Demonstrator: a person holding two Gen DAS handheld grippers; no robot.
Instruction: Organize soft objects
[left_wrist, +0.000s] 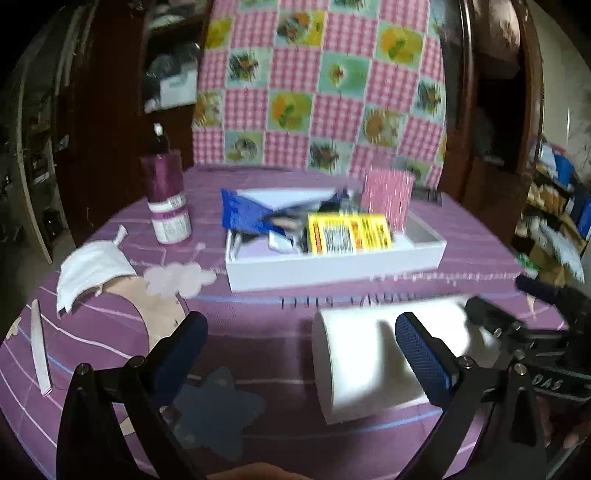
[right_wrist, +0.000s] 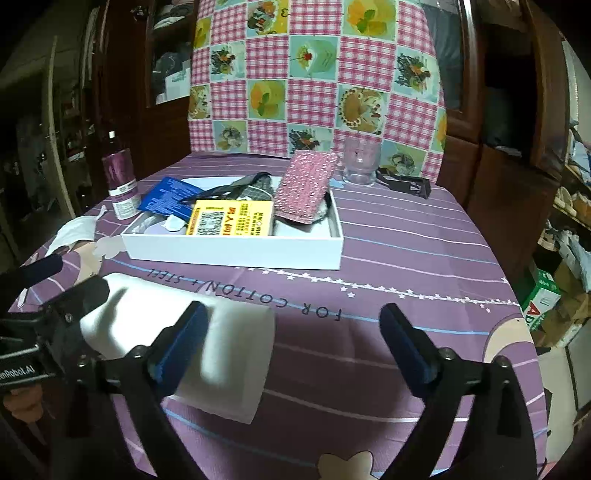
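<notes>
Black R gripper (right_wrist: 290, 341) agape beside roll (right_wrist: 207, 343)

Purple-clothed table (right_wrist: 406, 258) carries white box (right_wrist: 236, 253), tissue roll (right_wrist: 236, 354), bottle (right_wrist: 120, 184).

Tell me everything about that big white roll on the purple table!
The white roll looks like soft tissue paper, thick and plain. It lies on its side on the purple tablecloth, in front of the white box and apart from it. One flat round end faces the left camera. Both open hand-held grippers' fingers stand in front of it; none clearly presses it.

Both grippers' fingers (left_wrist: 184, 343) (right_wrist: 402, 343) wide apart
</notes>
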